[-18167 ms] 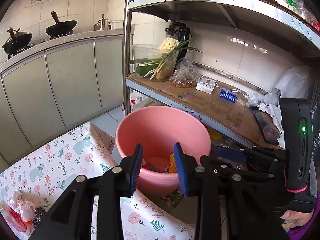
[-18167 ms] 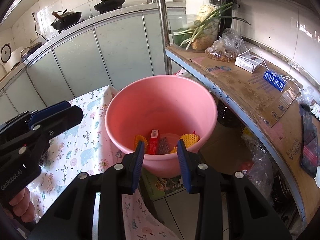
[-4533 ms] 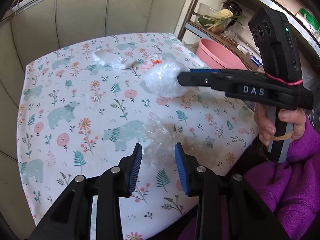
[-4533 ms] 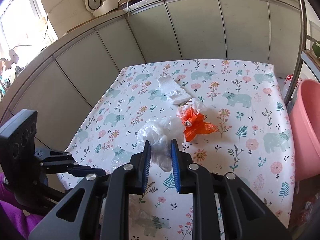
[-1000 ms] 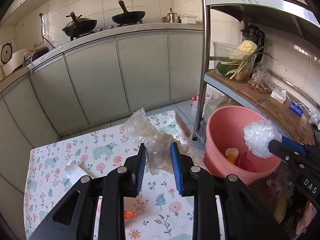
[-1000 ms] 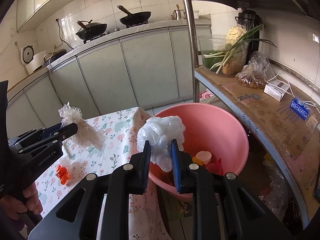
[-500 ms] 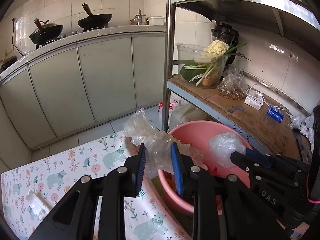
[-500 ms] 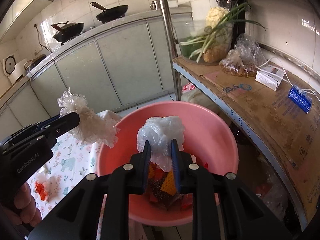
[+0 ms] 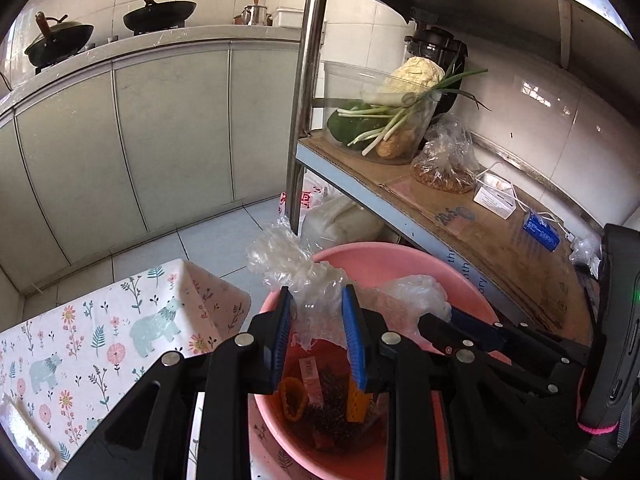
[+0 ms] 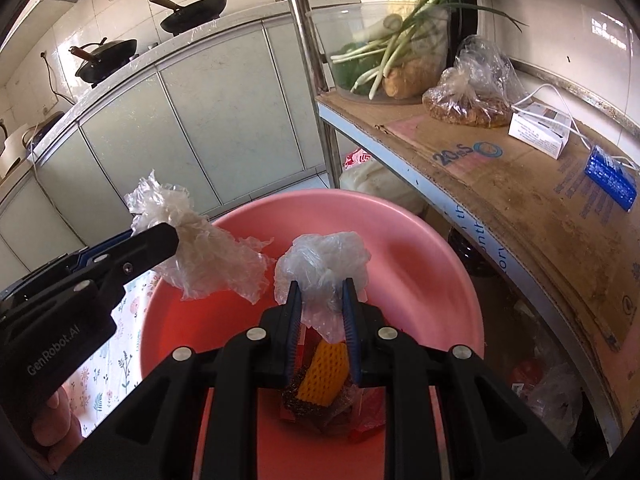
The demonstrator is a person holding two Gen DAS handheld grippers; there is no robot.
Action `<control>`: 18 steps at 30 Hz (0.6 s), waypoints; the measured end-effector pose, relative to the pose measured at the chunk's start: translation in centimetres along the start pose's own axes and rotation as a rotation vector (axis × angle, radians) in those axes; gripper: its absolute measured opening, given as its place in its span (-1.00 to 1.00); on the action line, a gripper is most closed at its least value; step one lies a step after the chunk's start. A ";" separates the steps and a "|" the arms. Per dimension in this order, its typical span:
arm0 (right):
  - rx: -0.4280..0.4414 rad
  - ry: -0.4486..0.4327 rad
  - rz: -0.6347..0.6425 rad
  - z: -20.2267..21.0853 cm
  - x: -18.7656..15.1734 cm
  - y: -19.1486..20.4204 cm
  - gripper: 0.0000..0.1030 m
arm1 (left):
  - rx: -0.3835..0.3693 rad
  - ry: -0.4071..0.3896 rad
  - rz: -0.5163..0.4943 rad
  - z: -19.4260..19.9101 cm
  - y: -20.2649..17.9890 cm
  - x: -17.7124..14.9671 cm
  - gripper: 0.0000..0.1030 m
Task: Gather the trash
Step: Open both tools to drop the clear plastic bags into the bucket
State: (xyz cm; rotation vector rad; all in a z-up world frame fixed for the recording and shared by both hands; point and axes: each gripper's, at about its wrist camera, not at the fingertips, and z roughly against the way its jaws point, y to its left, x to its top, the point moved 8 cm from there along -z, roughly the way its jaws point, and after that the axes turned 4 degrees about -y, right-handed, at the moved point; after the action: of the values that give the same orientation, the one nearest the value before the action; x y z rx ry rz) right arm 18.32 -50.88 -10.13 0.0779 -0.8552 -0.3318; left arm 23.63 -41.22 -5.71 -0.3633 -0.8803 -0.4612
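My left gripper (image 9: 316,336) is shut on a crumpled clear plastic bag (image 9: 294,266) and holds it over the rim of the pink basin (image 9: 384,254). In the right wrist view the same bag (image 10: 208,248) hangs from the left gripper over the basin (image 10: 432,252). My right gripper (image 10: 320,320) is shut on a whitish crumpled plastic bag (image 10: 324,260) above the middle of the basin; it also shows in the left wrist view (image 9: 416,292). Orange mesh (image 10: 324,374), a steel scourer and red wrappers lie in the basin's bottom.
The floral-cloth table (image 9: 100,332) ends just left of the basin. A metal rack with a cardboard-lined shelf (image 9: 472,224) stands right of it, its steel post (image 9: 306,92) close behind. Vegetables in a clear tub (image 9: 388,120) and bags sit on the shelf. Cabinets (image 9: 120,140) line the back.
Both grippers have moved forward and lower over the basin, each still holding its bag. The basin now fills more of both views.
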 end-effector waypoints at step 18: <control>-0.004 0.022 -0.049 0.9 -1.3 -1.2 -0.35 | -0.032 0.054 -0.032 -0.2 -1.0 -1.0 -0.35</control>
State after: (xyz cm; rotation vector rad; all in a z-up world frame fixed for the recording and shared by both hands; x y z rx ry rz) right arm 16.52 -51.56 -10.69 0.0987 -0.8316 -0.3776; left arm 22.69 -41.98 -6.51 -0.3649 -0.8276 -0.5131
